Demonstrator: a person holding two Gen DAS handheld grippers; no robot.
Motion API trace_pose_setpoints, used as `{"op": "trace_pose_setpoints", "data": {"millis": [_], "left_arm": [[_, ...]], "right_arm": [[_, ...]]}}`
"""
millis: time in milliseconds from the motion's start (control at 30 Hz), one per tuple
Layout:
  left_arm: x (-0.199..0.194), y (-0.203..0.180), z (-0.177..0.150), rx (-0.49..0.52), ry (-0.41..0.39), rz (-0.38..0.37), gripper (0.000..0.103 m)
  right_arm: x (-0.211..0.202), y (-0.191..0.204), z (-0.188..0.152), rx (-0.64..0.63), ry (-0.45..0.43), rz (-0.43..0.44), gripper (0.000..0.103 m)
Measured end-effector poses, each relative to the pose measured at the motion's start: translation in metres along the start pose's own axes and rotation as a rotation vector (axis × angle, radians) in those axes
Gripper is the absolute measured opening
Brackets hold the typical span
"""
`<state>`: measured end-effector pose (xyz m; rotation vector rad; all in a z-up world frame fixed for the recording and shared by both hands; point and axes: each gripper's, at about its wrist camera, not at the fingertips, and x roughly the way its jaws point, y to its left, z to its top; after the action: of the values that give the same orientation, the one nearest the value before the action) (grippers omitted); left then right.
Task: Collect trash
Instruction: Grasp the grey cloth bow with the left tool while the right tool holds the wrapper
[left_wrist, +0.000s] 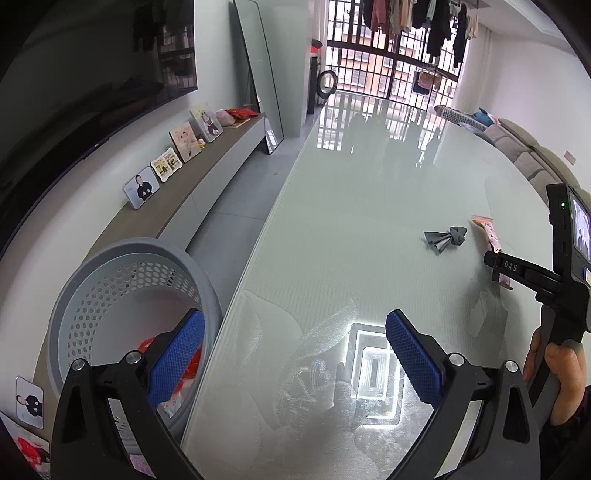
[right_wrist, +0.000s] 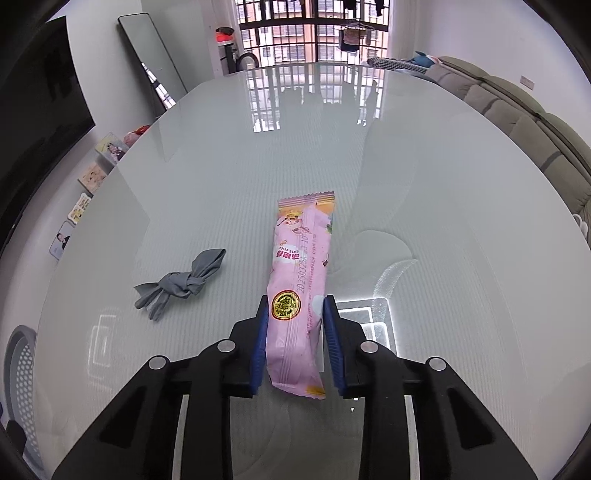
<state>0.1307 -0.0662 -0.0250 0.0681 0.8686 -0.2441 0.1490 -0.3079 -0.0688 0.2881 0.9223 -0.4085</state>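
On the glass table (right_wrist: 443, 184) lay one pink snack wrapper (right_wrist: 301, 280) and one knotted grey cloth (right_wrist: 184, 282). One grey perforated basket (left_wrist: 122, 266) stood beside it. Four photo frames (left_wrist: 141, 188) lined the sideboard.

Counter (right_wrist: 443, 184): glossy pale glass, mirror-smooth, finely ribbed beneath. Snack wrapper (right_wrist: 299, 280): shiny pink plastic film with a gold foil seal. Knotted rag (right_wrist: 181, 284): matt grey cloth. Basket (left_wrist: 74, 295): matt grey perforated plastic. Right hand-held gripper (right_wrist: 294, 343) and left hand-held gripper (left_wrist: 295, 354): matt black plastic, textured blue rubbery pads (left_wrist: 413, 358), bright metal pins.
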Motion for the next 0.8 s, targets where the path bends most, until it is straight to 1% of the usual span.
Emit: {"op": "trace_pose_setpoints", "data": {"millis": [100,300,400,600,700,800], "left_arm": [[0.003,-0.004,0.001,0.001,0.008,-0.008,0.097],[0.009,-0.017,0.006,0.011,0.021,-0.024,0.097],[0.014,-0.026,0.010,0.016,0.025,-0.037,0.097],[0.029,-0.053,0.023,0.040,0.039,-0.064,0.097],[0.039,-0.069,0.032,0.050,0.052,-0.087,0.097],[0.050,-0.090,0.041,0.078,0.055,-0.093,0.097]], "right_arm": [[-0.004,-0.002,0.001,-0.026,0.011,0.032,0.023],[-0.022,-0.014,-0.008,-0.056,0.003,0.078,0.023],[-0.033,-0.022,-0.010,-0.043,-0.015,0.118,0.023],[-0.050,-0.040,-0.011,-0.011,-0.060,0.146,0.023],[-0.053,-0.053,-0.012,0.014,-0.065,0.166,0.023],[-0.053,-0.060,-0.012,0.037,-0.062,0.186,0.023]]}}
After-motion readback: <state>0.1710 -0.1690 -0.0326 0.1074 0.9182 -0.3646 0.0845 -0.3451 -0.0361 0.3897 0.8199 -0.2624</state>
